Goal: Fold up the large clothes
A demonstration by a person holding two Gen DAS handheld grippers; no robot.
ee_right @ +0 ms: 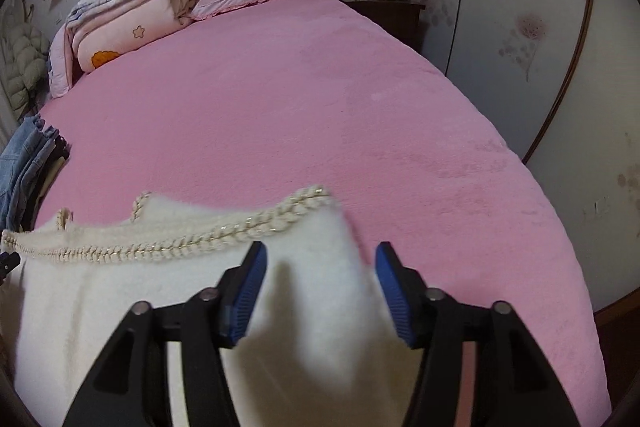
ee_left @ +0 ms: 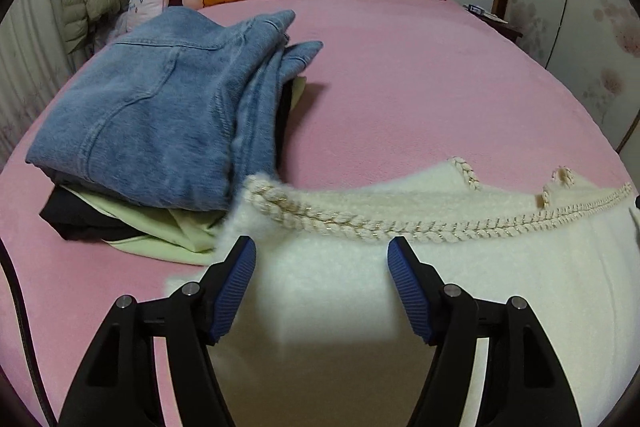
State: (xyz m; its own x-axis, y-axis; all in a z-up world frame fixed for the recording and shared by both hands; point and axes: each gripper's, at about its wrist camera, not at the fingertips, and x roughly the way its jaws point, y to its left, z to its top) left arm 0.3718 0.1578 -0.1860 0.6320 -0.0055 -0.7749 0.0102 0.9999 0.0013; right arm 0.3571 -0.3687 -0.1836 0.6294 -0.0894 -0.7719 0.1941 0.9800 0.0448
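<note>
Cream fleece garment (ee_left: 400,299) with braided trim (ee_left: 360,219) is spread on the near part of the pink bed (ee_left: 420,87), its left edge touching the folded stack topped by blue jeans (ee_left: 160,107). Both the left gripper (ee_left: 321,287) and the right gripper (ee_right: 318,291) are held over it with jaws spread, nothing pinched. If only the fluffy top layer is caught, the fold could be dragged crooked, and the neighbouring stack could be disturbed.

My left gripper (ee_left: 322,247) points forward and slightly down, its blue-padded fingers (ee_left: 236,283) spread wide with nothing between them; my right gripper (ee_right: 318,251) sits the same way, jaws parted, blue pads (ee_right: 394,291) facing each other across the gap
</note>
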